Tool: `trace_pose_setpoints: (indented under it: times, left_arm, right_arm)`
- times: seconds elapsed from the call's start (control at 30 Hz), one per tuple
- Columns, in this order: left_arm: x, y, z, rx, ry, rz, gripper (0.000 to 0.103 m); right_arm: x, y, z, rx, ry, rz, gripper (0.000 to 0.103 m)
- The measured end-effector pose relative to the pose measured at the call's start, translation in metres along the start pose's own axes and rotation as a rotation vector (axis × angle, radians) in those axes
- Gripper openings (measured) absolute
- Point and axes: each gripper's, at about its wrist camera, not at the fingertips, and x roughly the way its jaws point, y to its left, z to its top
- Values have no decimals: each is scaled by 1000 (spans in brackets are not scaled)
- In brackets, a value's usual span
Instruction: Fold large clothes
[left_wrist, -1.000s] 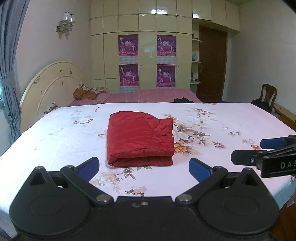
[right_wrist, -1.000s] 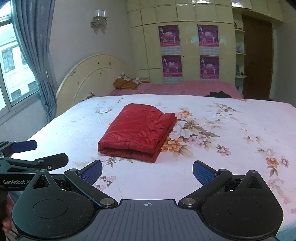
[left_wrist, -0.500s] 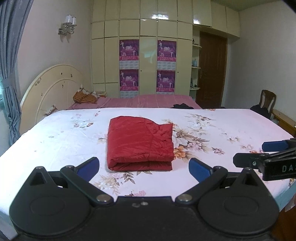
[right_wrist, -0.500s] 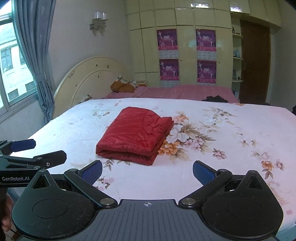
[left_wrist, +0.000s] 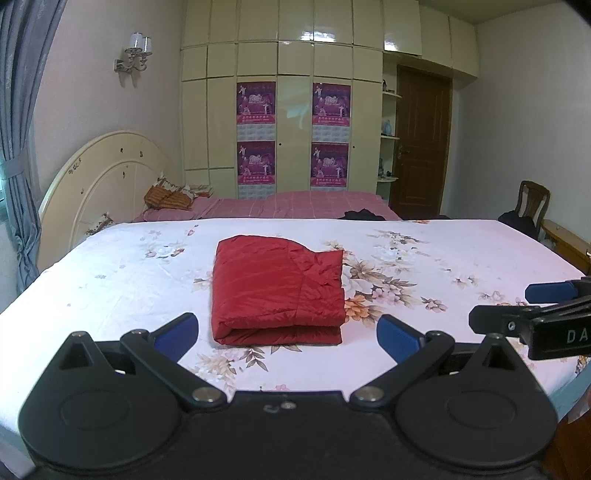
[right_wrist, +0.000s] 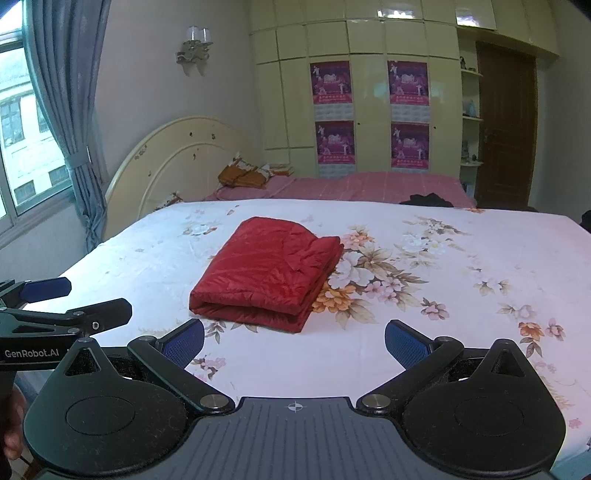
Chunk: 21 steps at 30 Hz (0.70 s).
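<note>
A red quilted garment (left_wrist: 277, 288) lies folded into a neat rectangle in the middle of the floral bed sheet (left_wrist: 110, 280); it also shows in the right wrist view (right_wrist: 269, 273). My left gripper (left_wrist: 288, 334) is open and empty, held back near the bed's front edge, short of the garment. My right gripper (right_wrist: 293, 341) is open and empty, also back from the garment. The right gripper shows at the right edge of the left wrist view (left_wrist: 532, 314), and the left gripper at the left edge of the right wrist view (right_wrist: 62, 306).
A cream headboard (left_wrist: 107, 177) stands at the left. A second bed with a pink cover (left_wrist: 295, 206) and a wardrobe (left_wrist: 295, 110) are behind. A wooden chair (left_wrist: 532, 203) and a door (left_wrist: 423, 140) are at the right. A curtain (right_wrist: 62, 110) hangs by the window.
Both grippers have drawn back and tilted up a little, so the folded garment sits lower and slightly farther in each view. The garment has not moved.
</note>
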Motion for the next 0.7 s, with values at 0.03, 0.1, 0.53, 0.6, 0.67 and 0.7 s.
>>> trace_pose_setpoints:
  times: [0.03, 0.1, 0.53, 0.6, 0.67, 0.7]
  left_arm:
    - [0, 0, 0, 1, 0, 0, 103]
    - [0, 0, 0, -1, -1, 0, 103]
    - [2, 0, 4, 1, 3, -1, 102]
    - [3, 1, 4, 0, 2, -2, 102]
    - [3, 1, 4, 1, 2, -1, 102]
    - [3, 1, 4, 2, 2, -1, 102]
  right_arm:
    - [0, 0, 0, 1, 0, 0, 103]
    - [0, -1, 0, 0, 1, -2, 103]
    - [-1, -2, 1, 0, 1, -1, 103]
    - [-1, -2, 1, -2, -1, -5, 103]
    - [-2, -3, 2, -3, -2, -6, 103]
    - [-2, -4, 3, -2, -2, -6, 103]
